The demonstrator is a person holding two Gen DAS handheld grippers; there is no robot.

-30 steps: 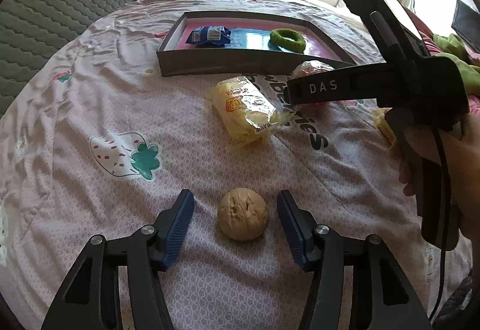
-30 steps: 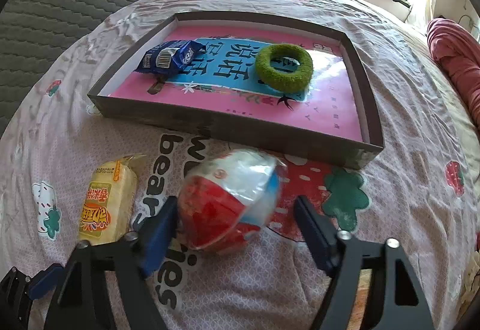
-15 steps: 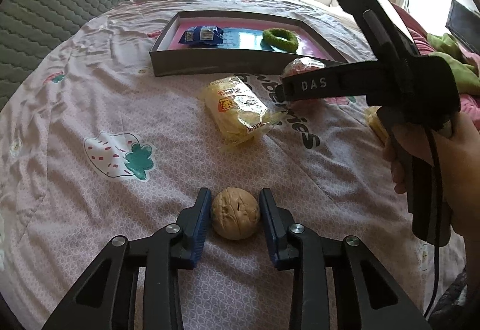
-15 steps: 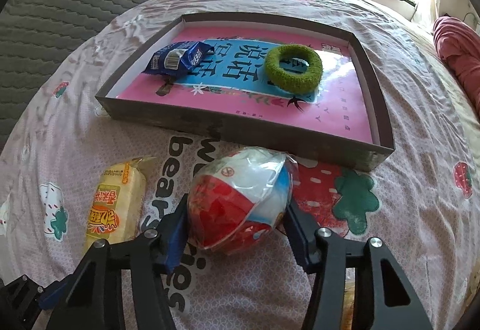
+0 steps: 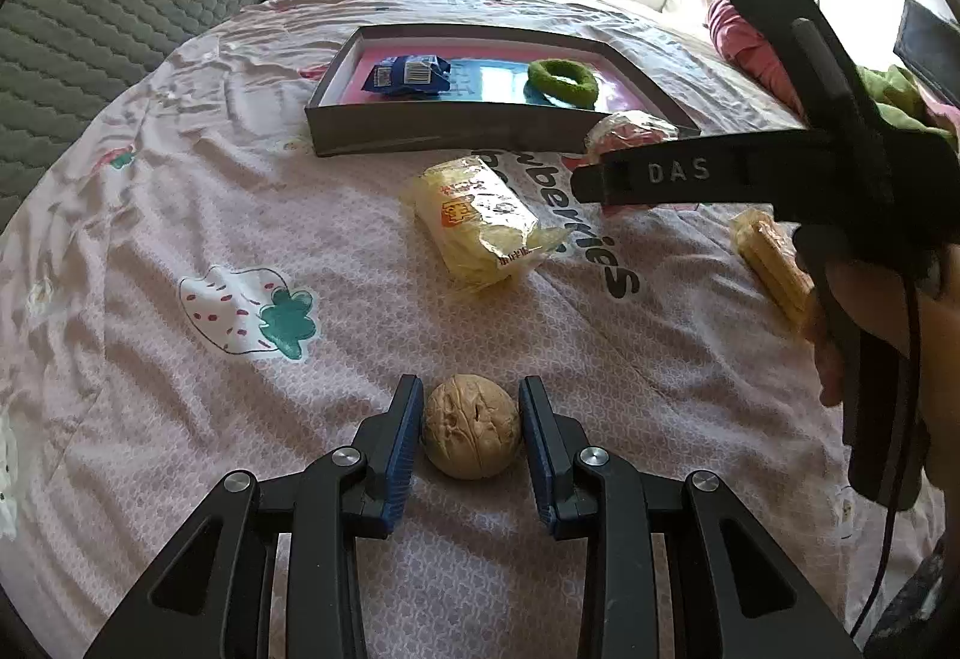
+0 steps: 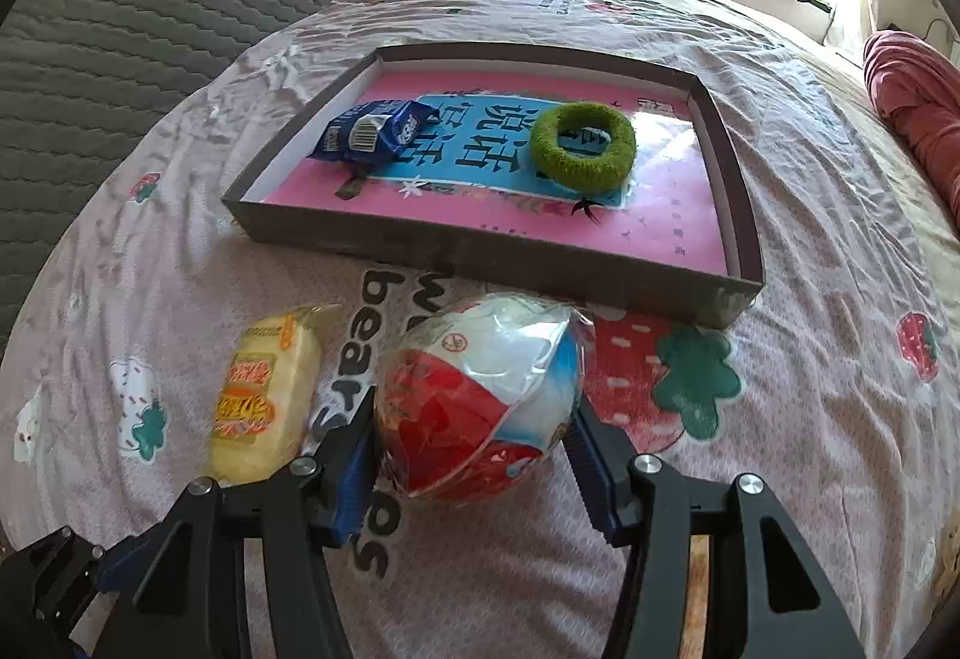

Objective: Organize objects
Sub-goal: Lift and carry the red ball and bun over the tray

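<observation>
My left gripper (image 5: 471,434) pinches a walnut (image 5: 472,427) on the strawberry-print bedsheet (image 5: 180,215); my right gripper (image 6: 474,440) clamps a red-and-white wrapped egg (image 6: 480,398), just near of the shallow box (image 6: 480,254). Only the left view shows a wafer packet (image 5: 774,263) at far right – the yellow snack pack (image 6: 264,395) appears in both. In the box: a blue snack packet (image 6: 375,131) left, a green fuzzy ring (image 6: 582,146) right
</observation>
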